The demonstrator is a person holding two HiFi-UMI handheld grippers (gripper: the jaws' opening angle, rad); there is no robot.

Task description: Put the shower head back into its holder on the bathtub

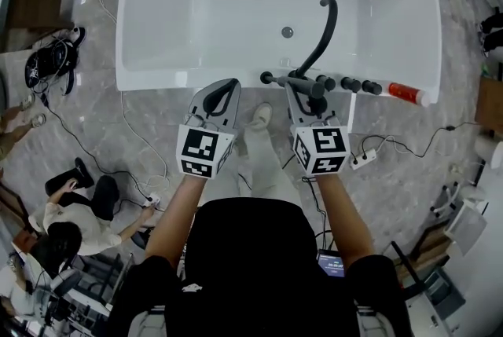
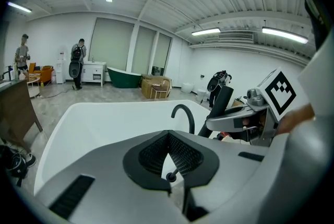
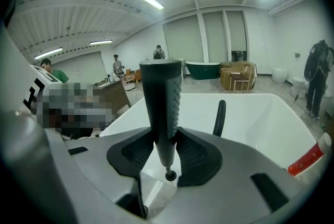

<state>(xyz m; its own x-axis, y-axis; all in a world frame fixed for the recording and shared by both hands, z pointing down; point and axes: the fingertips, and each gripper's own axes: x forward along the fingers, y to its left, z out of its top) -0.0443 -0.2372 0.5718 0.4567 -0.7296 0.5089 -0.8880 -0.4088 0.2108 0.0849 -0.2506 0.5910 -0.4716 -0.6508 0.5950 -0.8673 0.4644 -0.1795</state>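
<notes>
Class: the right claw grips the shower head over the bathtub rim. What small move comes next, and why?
Probably lower the right claw slightly toward the black fittings beside the spout: the shower head is clamped in it, apparently not yet seated on the bathtub.

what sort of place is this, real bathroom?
Probably not: looks like an open studio or showroom hall. A freestanding white bathtub stands amid loose cables and a power strip; a green tub sits further back.
</notes>
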